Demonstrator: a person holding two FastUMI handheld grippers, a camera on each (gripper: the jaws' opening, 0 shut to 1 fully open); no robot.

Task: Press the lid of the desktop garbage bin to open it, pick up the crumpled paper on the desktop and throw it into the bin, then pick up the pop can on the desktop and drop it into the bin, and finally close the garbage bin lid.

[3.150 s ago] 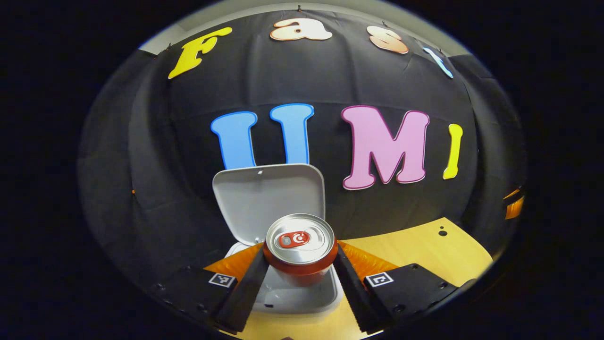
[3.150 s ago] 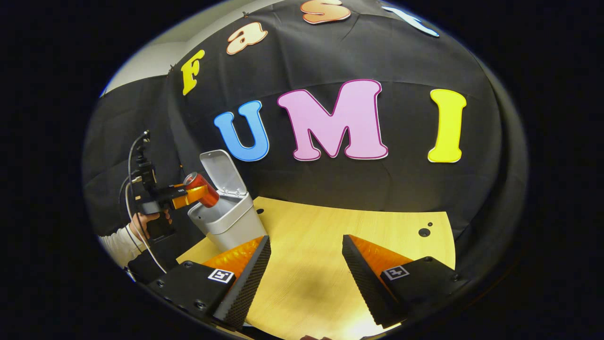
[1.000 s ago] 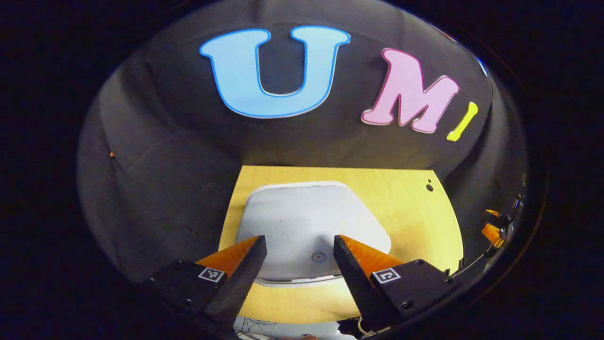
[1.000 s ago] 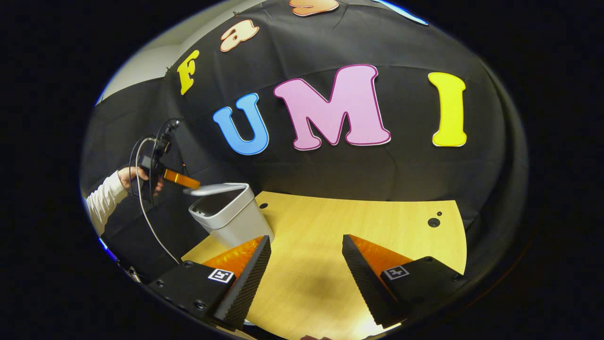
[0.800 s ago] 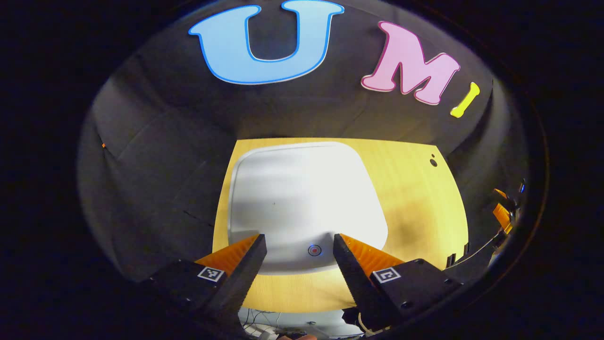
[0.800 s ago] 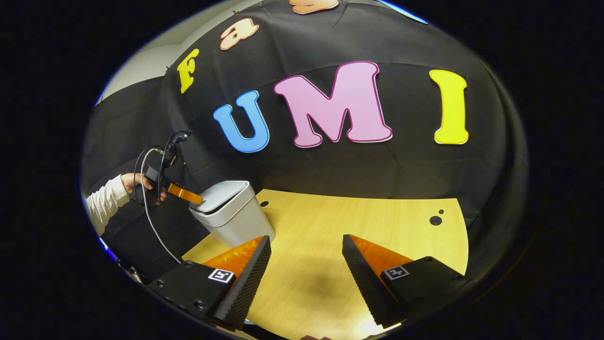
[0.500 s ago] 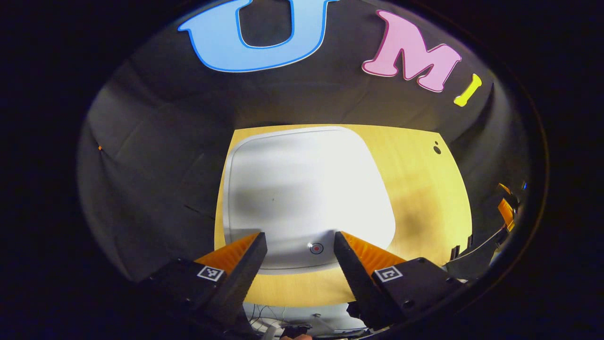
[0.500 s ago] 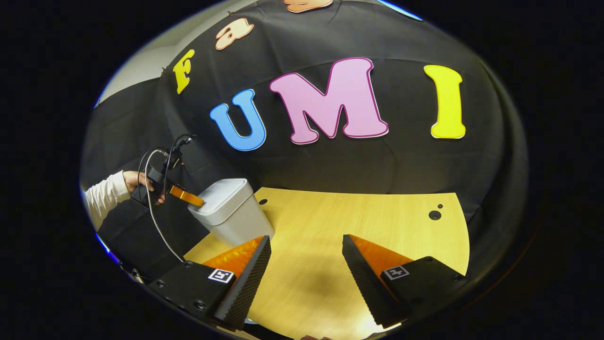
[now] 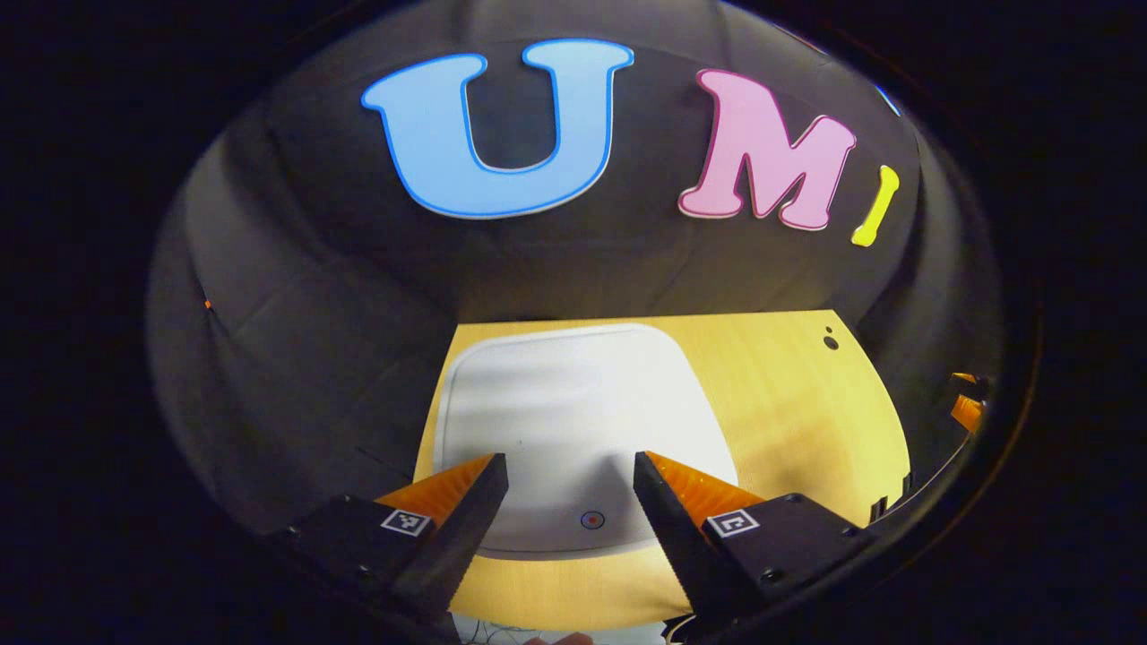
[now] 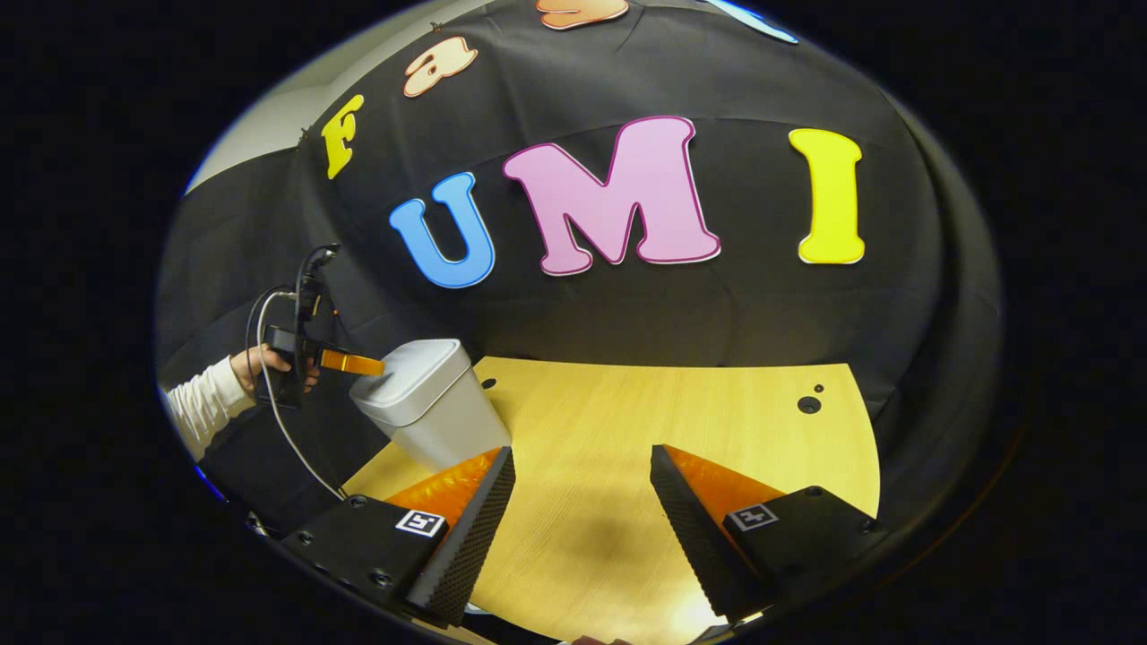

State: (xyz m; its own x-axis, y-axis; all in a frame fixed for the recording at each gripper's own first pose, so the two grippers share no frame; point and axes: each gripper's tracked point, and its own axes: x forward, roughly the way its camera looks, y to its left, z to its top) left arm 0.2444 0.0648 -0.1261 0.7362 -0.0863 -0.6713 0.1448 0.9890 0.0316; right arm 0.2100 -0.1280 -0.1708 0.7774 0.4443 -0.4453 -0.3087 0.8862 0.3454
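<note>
The white desktop bin [image 10: 428, 405] stands at the table's left back corner with its lid [image 9: 564, 421] down flat. A small red dot marks the lid's near edge [image 9: 591, 519]. My left gripper [image 9: 570, 479] hovers open just above that near edge, nothing between its fingers; the right gripper view shows it [image 10: 351, 363] held by a hand in a white sleeve [image 10: 204, 401], slightly clear of the lid. My right gripper [image 10: 582, 484] is open over the bare tabletop, empty. The can and the paper are hidden.
The wooden tabletop [image 10: 663, 430] stretches right of the bin, with small dark holes [image 10: 808, 404] near its far right corner. The black cloth wall closes in behind and to the left. A cable [image 10: 278, 421] hangs from the left gripper.
The can left the left gripper and the lid came down shut. In the last half second the left gripper has lifted and drawn back from the lid. The right gripper has barely moved.
</note>
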